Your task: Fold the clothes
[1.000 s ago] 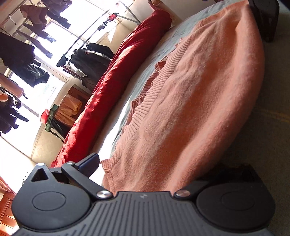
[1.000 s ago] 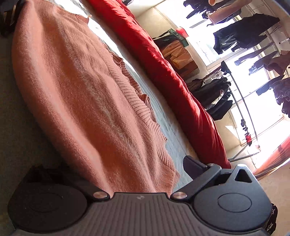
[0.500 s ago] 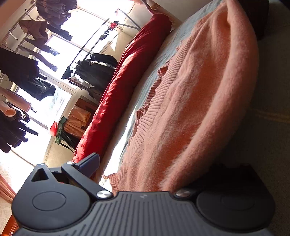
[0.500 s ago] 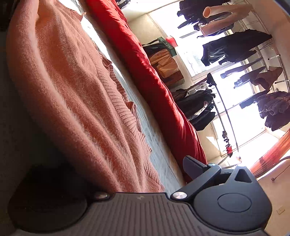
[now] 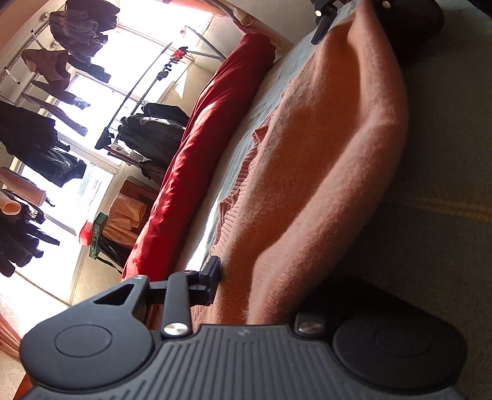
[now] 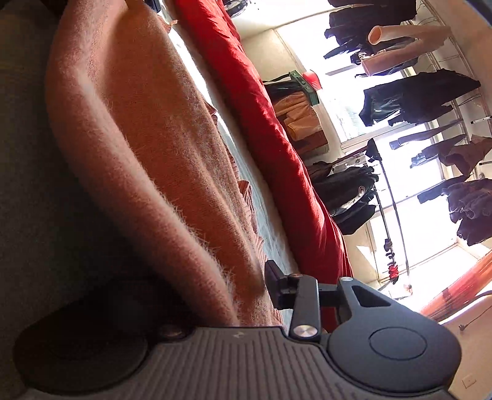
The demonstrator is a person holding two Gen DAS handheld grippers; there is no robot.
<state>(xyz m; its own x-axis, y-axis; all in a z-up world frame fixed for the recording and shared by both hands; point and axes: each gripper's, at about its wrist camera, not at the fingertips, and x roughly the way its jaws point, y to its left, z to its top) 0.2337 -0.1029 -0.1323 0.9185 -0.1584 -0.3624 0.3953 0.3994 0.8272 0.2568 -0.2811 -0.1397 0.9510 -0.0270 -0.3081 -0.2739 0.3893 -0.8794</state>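
A fuzzy salmon-pink sweater [image 5: 323, 154] lies along the grey-green bed cover [image 5: 430, 215], its near fold bunched up. My left gripper [image 5: 255, 292] is closing on the sweater's near end: the visible finger pad [image 5: 212, 272] presses into the fabric and the other finger is hidden under the fold. In the right wrist view the same sweater [image 6: 138, 123] runs away from me. My right gripper [image 6: 227, 295] is closing on its end too, one pad [image 6: 272, 281] against the knit and the other buried beneath it. The right gripper's far finger [image 5: 319, 21] shows at the sweater's far end.
A rolled red duvet [image 5: 209, 138] [image 6: 261, 123] lies along the bed beside the sweater. Beyond it stand a rack of dark jackets [image 5: 147, 135] [image 6: 347, 190], a shelf of folded orange cloth [image 5: 126, 215] and garments hanging at bright windows.
Both grippers' visible fingers have swung inward from wide open onto the sweater. The fabric's near fold has bunched up higher between the jaws.
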